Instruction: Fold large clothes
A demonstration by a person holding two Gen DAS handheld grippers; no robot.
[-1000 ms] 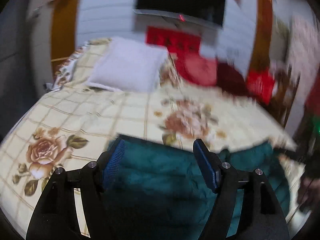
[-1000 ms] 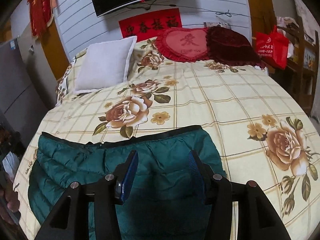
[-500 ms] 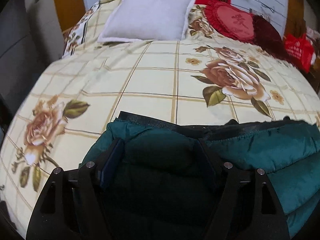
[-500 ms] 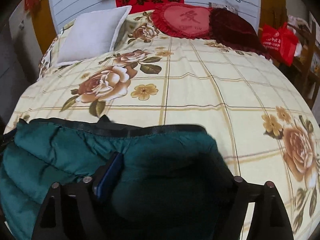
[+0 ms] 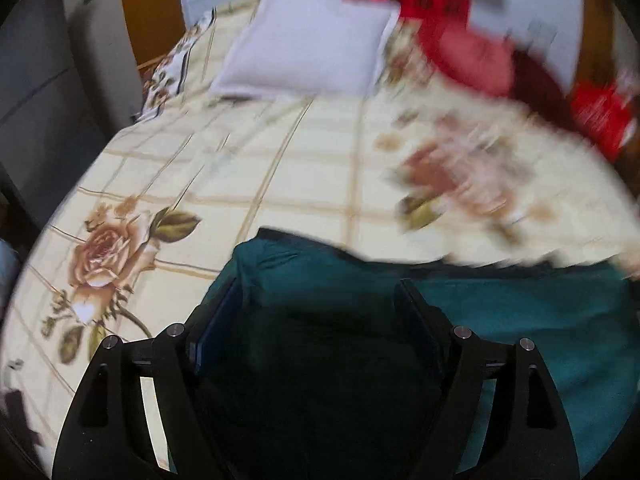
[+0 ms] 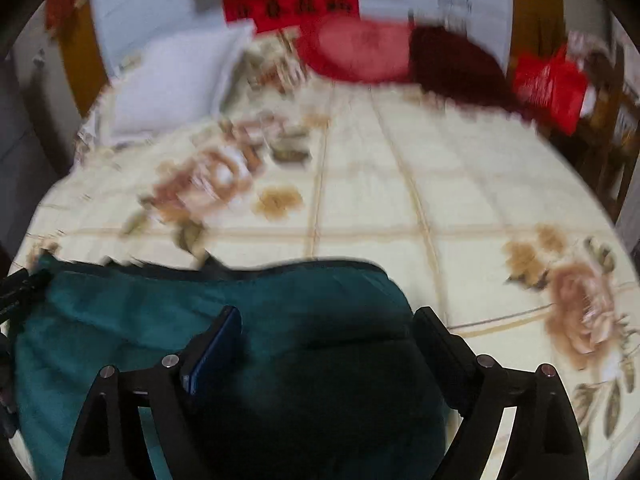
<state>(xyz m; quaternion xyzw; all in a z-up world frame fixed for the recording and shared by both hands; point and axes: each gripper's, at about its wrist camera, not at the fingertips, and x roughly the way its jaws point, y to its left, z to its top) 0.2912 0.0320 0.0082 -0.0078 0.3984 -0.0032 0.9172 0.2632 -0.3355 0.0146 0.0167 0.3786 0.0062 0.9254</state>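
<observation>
A teal padded jacket [image 5: 520, 320] lies on the bed's near end, its dark-trimmed edge facing the pillows; it also shows in the right wrist view [image 6: 140, 320]. My left gripper [image 5: 320, 300] stands with its jaws wide apart, straddling the jacket's left corner, the fabric bulging between the fingers. My right gripper [image 6: 328, 320] is likewise wide apart over the jacket's right corner. Neither pinches the fabric. Both views are motion-blurred.
The bed has a cream floral checked sheet [image 6: 440, 200]. A white pillow [image 5: 308, 44], a red heart cushion [image 6: 360, 48] and a dark red cushion [image 6: 452, 60] lie at its head. A red bag [image 6: 548, 84] and wooden furniture stand at the right.
Both grippers dropped onto the jacket's far corners, then lifted and tilted slightly; the views now blur with motion. The jaws stayed wide apart throughout.
</observation>
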